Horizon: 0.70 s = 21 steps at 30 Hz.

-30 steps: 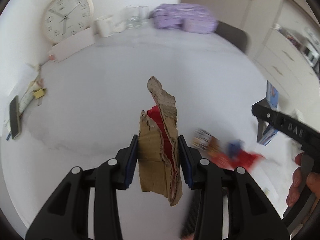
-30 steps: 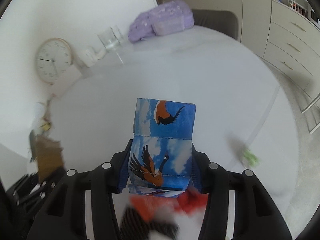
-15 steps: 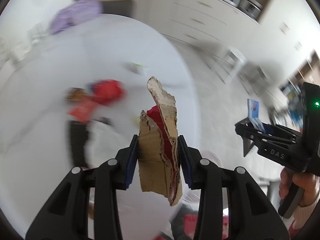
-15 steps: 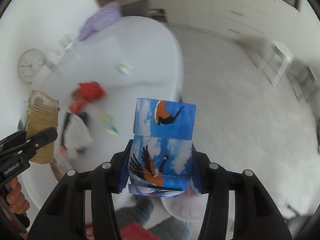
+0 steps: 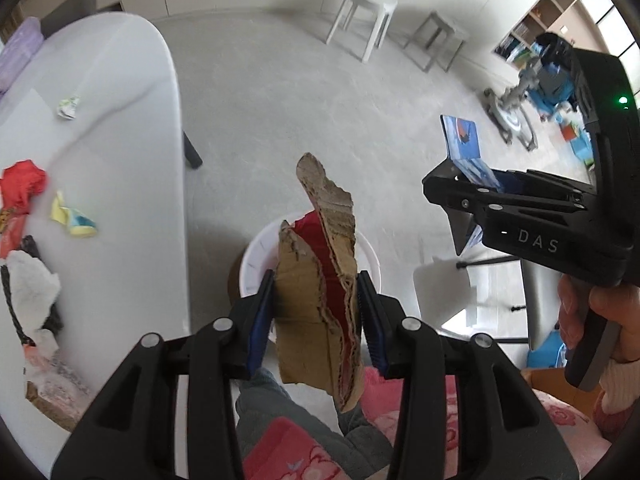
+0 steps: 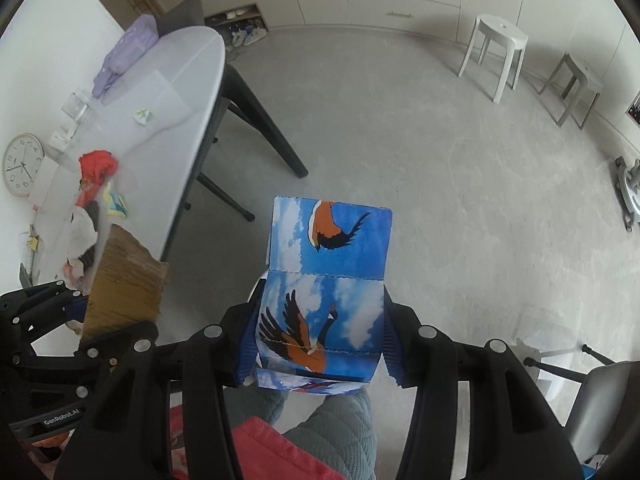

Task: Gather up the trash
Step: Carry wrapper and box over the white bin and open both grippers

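Left wrist view: torn cardboard piece sits pinched in the left gripper, whose jaws just eased apart a bit, right above a white bin. Right gripper clamps a blue bird-print box; desk off left.

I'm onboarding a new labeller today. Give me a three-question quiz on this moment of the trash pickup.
1. What does the left gripper hold?
2. True or false: the blue bird-print box lies on the table.
3. What is below the torn cardboard: A a white bin, B a stool, C a clock?

Key: 1 torn cardboard with a red inner face. 2 false, the right gripper holds it. 3 A.
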Motion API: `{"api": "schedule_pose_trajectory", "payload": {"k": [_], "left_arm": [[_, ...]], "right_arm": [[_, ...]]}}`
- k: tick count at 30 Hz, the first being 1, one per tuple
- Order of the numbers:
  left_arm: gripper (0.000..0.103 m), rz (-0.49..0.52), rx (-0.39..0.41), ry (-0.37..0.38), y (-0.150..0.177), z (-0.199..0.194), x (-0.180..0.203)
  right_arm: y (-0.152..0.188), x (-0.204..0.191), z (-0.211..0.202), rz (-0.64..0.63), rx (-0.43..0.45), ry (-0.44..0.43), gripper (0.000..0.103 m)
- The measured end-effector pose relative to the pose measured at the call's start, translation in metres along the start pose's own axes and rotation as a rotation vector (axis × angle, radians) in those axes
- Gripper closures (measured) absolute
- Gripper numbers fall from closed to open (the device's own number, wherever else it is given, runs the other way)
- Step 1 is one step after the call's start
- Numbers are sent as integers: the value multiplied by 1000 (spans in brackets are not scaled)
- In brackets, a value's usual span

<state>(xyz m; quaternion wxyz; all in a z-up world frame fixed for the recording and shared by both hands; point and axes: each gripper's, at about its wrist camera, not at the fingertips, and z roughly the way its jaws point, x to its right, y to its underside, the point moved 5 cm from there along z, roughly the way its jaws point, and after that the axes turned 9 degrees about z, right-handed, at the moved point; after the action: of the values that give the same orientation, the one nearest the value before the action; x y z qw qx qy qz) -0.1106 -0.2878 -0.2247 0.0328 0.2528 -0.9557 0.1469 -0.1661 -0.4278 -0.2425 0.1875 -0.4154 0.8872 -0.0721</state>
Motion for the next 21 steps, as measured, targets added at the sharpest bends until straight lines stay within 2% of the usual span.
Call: {"api": "schedule_pose_trajectory", "payload": {"k": [2, 3, 5, 8, 11, 20, 21], "left_arm": [[46, -9, -25, -14, -4, 5, 2], [41, -12, -27, -23, -5, 5, 3], [24, -15, -17, -49, -6, 0, 7], [12, -19, 3, -83, -4, -11, 7], [8, -32, 15, -110, -3, -21, 1], [8, -66, 52, -150, 0, -43, -18], [8, -69, 55, -156, 2, -44, -19]], "right_arm": [[3, 4, 5, -1, -18, -6, 52], [5, 8, 5, -3, -26, -10, 52], [6, 10, 7, -13, -35, -15, 52], [7, 6, 10, -33, -45, -24, 52], [8, 0, 11, -50, -52, -35, 52], [20, -16, 22, -84, -98, -48, 51], [23, -19, 25, -90, -110, -47, 48]]}}
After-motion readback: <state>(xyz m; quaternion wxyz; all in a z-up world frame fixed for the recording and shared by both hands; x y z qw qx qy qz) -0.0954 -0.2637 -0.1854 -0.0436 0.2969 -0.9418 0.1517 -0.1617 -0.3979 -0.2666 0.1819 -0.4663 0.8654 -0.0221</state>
